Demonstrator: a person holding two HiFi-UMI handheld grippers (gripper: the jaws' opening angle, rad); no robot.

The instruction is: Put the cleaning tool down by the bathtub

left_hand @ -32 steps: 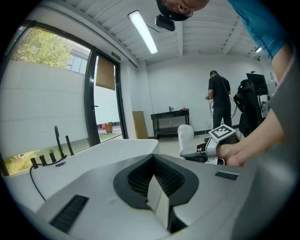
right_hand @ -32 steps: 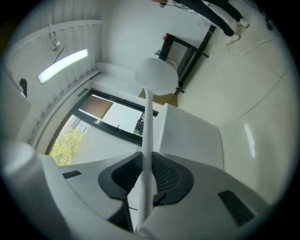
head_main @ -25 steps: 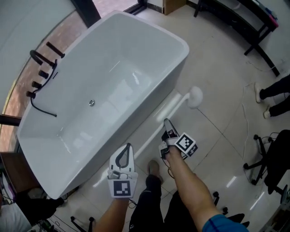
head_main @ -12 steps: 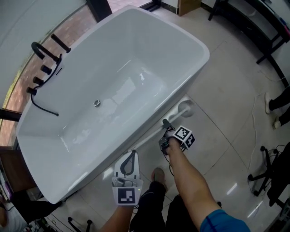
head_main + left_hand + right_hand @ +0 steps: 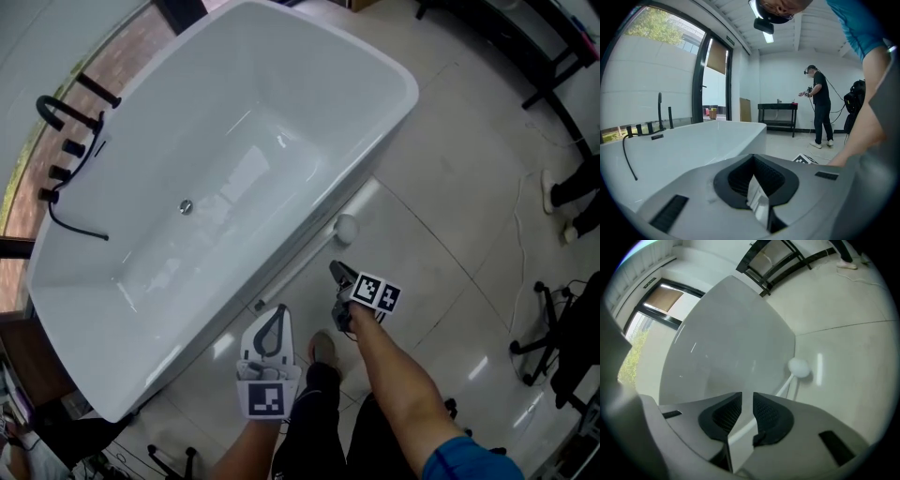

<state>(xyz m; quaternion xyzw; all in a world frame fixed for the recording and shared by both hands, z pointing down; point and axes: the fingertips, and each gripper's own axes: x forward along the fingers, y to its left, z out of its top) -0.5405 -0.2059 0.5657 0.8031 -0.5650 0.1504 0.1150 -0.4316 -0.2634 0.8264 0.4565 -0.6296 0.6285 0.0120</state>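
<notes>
The white bathtub (image 5: 281,94) fills the frame. At its near side the left gripper (image 5: 272,319) hangs idle, jaws together on nothing. The cleaning tool (image 5: 302,265) lies on the floor (image 5: 450,187) along the bathtub's foot. Just beside its handle, on the side away from the bathtub, the right gripper (image 5: 336,270) is closing its jaws with nothing pinched between them. The put-down looks done. The next move calls for lifting that gripper clear without nudging the handle.
</notes>
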